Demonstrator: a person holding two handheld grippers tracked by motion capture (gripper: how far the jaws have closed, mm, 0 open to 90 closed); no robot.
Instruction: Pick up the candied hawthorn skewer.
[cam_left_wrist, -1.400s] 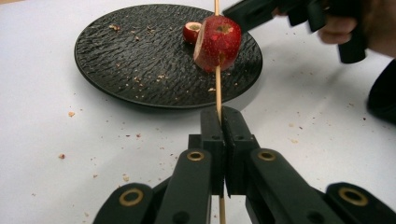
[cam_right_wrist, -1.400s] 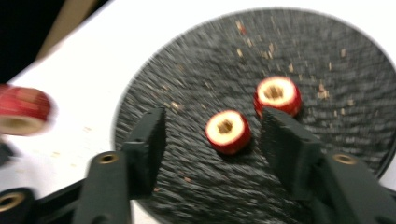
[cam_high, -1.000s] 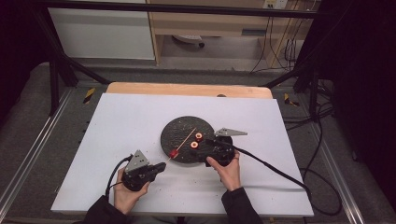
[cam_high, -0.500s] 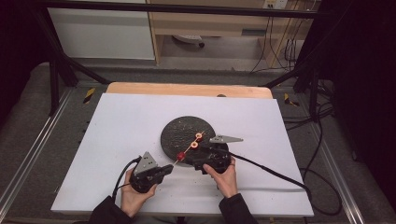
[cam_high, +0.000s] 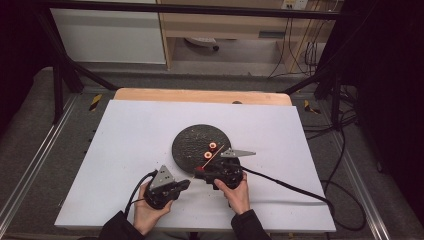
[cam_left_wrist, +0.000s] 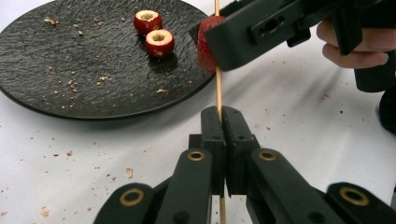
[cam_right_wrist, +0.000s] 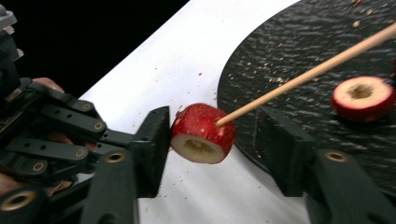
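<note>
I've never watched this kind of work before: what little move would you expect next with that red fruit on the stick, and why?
Probably the right tool closes the rest of the way on the red fruit piece. Its jaws have just been closing, and the piece sits between them with a gap on one side. The left tool is shut on the wooden skewer, which already runs through the piece, so a firm grip would let it slide along.
</note>
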